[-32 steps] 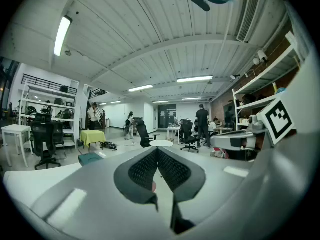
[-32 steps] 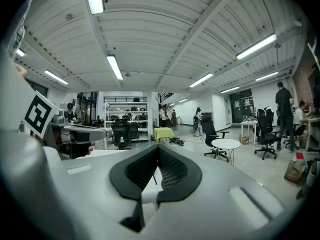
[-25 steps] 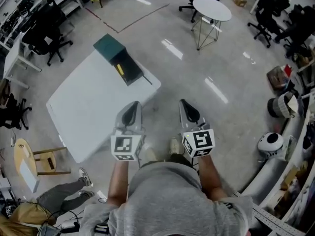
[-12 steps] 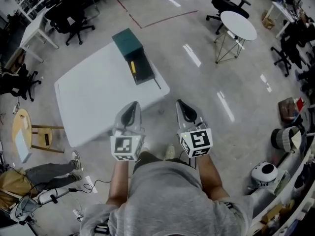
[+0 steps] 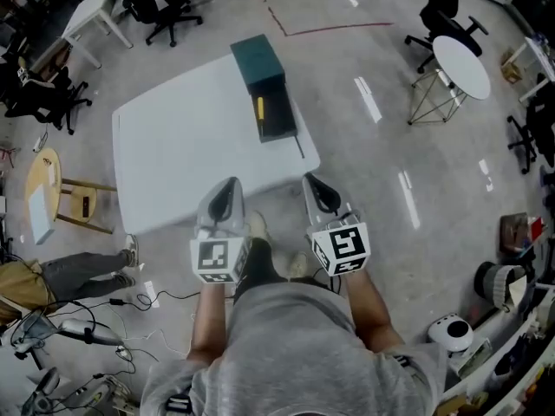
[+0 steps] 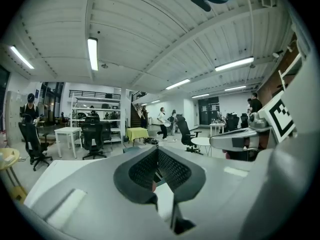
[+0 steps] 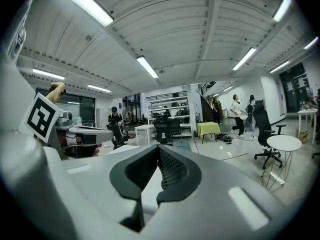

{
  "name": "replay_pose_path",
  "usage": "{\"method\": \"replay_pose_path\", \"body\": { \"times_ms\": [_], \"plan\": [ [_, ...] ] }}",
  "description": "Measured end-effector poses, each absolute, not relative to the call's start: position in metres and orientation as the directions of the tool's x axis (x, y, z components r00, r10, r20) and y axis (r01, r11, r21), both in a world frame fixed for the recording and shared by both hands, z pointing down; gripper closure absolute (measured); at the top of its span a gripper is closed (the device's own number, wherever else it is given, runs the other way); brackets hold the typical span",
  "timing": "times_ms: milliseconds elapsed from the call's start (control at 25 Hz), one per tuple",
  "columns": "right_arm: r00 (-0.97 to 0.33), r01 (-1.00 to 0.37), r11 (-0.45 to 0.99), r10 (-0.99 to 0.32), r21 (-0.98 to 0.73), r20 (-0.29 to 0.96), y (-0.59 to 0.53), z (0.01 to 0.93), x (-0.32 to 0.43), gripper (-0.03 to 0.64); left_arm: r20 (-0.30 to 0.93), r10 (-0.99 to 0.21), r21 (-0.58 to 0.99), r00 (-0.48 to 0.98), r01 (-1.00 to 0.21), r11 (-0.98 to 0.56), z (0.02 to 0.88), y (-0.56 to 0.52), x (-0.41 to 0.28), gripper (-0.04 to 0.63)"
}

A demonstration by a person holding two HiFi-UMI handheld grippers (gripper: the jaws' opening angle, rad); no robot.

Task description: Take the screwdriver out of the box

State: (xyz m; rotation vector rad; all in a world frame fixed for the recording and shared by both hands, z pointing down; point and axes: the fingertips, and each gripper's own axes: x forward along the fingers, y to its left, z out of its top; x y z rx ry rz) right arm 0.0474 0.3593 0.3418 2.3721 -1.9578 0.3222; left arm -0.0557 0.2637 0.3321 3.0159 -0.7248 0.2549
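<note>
In the head view, a dark green box lies open on the far right part of a white table. A yellow-handled screwdriver lies inside it. A thin dark rod rests on the table just past the box. My left gripper and right gripper are held side by side at the table's near edge, well short of the box. Both are shut and hold nothing. The left gripper has its pads meeting at the tips, as does the right gripper.
A round white side table and an office chair stand on the floor to the right. A wooden stool and a seated person's legs are at the left, with cables on the floor. More chairs stand behind the table.
The table and box have shifted right and come nearer in the head view as the person turns toward them. Both grippers stay shut and side by side.
</note>
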Motion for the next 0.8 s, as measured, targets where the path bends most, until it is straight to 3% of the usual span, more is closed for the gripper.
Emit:
{"method": "replay_pose_path", "body": {
  "times_ms": [800],
  "plan": [
    [0.159,-0.969,-0.211,-0.930,-0.126,0.333,0.167,0.398,0.102,0.612,0.269,-0.403,0.057,0.875,-0.432,-0.900,0.385,0.090,0.001,0.584]
  ]
}}
